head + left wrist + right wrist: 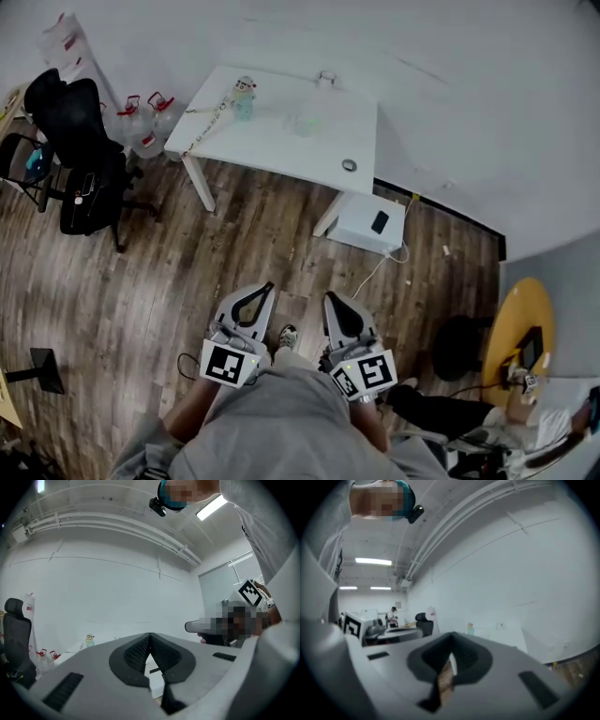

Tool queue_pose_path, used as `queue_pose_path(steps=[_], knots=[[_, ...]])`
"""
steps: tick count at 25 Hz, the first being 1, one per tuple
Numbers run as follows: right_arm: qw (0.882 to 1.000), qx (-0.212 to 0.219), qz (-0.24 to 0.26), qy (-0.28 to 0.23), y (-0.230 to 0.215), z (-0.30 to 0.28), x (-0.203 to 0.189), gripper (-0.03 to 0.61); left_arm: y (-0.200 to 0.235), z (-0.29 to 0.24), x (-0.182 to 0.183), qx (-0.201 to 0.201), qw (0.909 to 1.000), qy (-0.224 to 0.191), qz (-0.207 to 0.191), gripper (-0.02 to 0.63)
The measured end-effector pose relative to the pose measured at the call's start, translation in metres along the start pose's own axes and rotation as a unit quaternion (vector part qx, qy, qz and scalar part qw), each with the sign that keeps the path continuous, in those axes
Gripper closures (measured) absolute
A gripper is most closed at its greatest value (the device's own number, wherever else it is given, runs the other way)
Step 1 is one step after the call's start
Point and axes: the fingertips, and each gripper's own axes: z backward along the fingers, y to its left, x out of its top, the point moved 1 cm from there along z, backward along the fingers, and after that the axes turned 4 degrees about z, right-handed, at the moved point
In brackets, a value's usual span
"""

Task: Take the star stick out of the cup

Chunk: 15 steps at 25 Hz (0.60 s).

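Far ahead stands a white table (281, 141). On its back left part is a small light-blue cup (244, 101) with a figure-like top, and a thin stick or chain (206, 127) runs from it toward the table's left edge; whether it bears a star is too small to tell. The cup also shows tiny in the left gripper view (89, 641) and in the right gripper view (470, 629). My left gripper (267, 287) (150, 634) and right gripper (330, 298) (451, 633) are held close to my body over the wooden floor, both shut and empty, well short of the table.
A black office chair (80, 159) and water jugs (141, 122) stand left of the table. A white box (370, 223) with a cable sits under its right end. At the right are a black stool (459, 347), a yellow round table (520, 333) and a seated person (469, 422).
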Motion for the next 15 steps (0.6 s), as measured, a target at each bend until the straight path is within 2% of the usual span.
queue_pose_path(steps=[6,15], knots=[[1.0,0.012,0.006,-0.004,0.005,-0.005,0.0,0.543,0.006,0.005,0.004,0.011,0.9999,-0.01,-0.005,0.582],[1.0,0.011,0.005,-0.022,0.015,-0.022,-0.001,0.543,0.035,0.033,0.014,0.039,0.9985,-0.02,-0.033,0.583]])
